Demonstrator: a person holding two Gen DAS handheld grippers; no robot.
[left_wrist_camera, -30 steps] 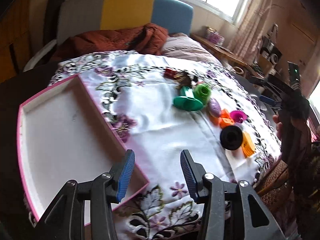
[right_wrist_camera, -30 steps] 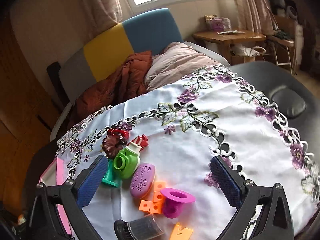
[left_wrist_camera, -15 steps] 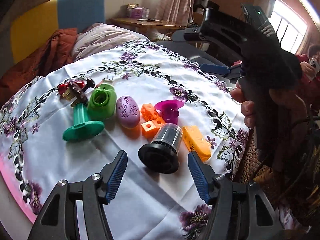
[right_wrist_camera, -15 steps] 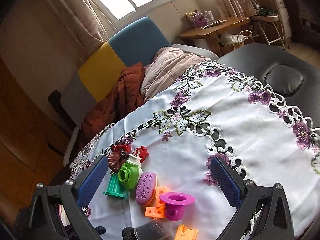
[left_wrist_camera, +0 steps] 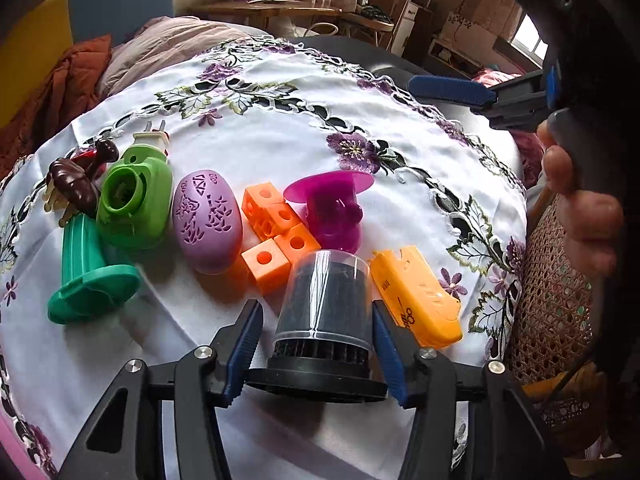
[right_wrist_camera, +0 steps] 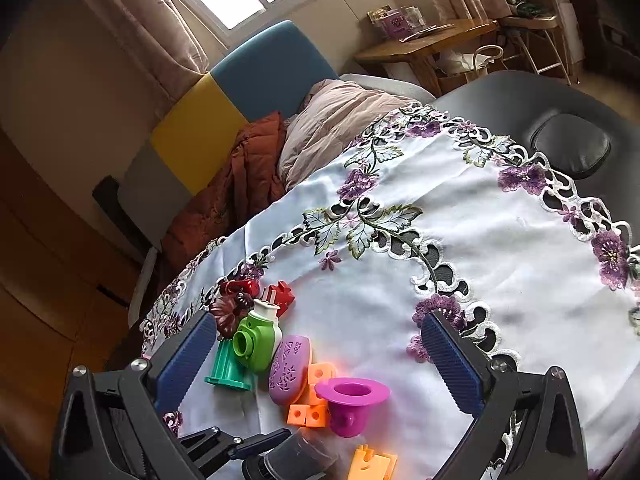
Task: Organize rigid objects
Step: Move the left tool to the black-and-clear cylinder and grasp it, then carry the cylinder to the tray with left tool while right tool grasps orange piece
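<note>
A black cylinder under a clear cover lies on the embroidered white cloth, its flanged base toward me. My left gripper straddles it and its jaws are closing; a narrow gap still shows beside the left pad. Behind it lie orange cubes, a magenta hat-shaped cup, a purple egg, a green plug-in device, a teal stand and a flat orange piece. My right gripper hovers open above these toys, holding nothing.
A brown flower clip and red pieces lie at the far end of the row. A pink tray's edge shows at bottom left. A hand and a wicker seat are on the right.
My left gripper swung from the pink tray over to the toys, sank, and now has the black cylinder between its fingers. The right gripper stayed nearly still.
</note>
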